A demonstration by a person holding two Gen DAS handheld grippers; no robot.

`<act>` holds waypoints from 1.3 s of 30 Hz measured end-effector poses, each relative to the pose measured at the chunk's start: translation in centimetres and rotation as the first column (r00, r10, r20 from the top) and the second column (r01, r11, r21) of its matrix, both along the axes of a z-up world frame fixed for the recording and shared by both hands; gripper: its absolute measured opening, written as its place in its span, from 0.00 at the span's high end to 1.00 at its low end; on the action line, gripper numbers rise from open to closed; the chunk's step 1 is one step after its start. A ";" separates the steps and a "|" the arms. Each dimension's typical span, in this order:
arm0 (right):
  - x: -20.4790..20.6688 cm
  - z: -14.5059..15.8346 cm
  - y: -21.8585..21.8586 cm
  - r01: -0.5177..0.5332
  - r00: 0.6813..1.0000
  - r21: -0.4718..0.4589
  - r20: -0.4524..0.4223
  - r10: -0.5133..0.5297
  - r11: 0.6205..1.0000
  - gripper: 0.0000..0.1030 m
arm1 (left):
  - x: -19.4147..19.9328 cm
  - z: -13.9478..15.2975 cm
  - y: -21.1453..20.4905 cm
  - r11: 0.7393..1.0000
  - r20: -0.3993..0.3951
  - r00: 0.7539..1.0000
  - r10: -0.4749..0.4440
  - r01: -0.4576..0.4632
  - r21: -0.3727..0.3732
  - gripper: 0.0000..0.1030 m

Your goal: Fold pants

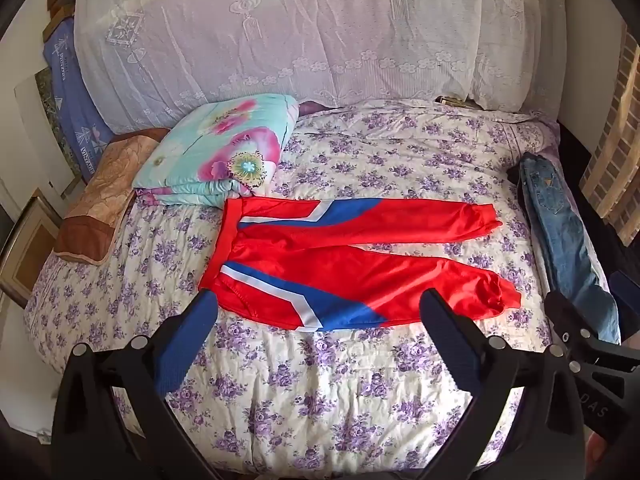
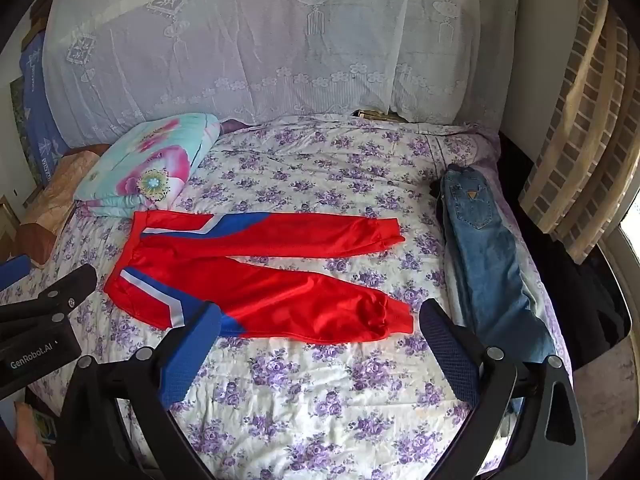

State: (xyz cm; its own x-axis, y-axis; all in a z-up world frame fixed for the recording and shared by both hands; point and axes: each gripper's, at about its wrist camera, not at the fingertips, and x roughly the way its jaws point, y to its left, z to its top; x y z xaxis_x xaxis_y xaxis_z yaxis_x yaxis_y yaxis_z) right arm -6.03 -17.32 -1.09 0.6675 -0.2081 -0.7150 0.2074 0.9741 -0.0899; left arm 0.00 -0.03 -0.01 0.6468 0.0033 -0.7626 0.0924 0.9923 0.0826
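Red track pants (image 1: 352, 264) with blue and white side stripes lie flat on the flowered bed (image 1: 320, 392), waistband to the left, both legs stretched to the right and slightly apart. The same pants (image 2: 260, 276) show in the right wrist view. My left gripper (image 1: 320, 300) hovers open above the near edge of the pants, with nothing between its fingers. My right gripper (image 2: 320, 312) is open too, over the cuff of the near leg and holding nothing. The right gripper's body (image 1: 580, 344) appears at the right edge of the left wrist view.
A folded floral quilt (image 1: 224, 156) and a brown pillow (image 1: 108, 196) lie at the bed's left. Folded blue jeans (image 2: 488, 256) rest along the right edge. A lace-covered headboard (image 1: 304, 28) stands behind. The bed's near part shows bare sheet.
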 end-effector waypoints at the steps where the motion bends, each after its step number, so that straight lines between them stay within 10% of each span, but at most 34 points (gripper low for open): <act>1: 0.0 0.0 0.0 -0.001 1.000 0.006 0.003 0.001 1.000 0.03 | 0.0 0.0 0.0 1.000 -0.002 1.000 0.000 0.000 0.000 0.05; 39: -0.1 0.1 0.0 -0.002 1.000 0.020 0.011 0.002 1.000 0.03 | -1.0 -0.3 -0.9 1.000 -0.002 1.000 -0.002 0.002 -0.008 0.05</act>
State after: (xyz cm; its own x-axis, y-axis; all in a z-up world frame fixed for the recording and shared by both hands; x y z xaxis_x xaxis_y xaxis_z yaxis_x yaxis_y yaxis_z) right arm -6.09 -17.34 -1.04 0.6754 -0.1922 -0.7120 0.2060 0.9762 -0.0681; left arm -0.97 -0.97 -0.31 0.6456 -0.0038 -0.7636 0.0942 0.9927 0.0747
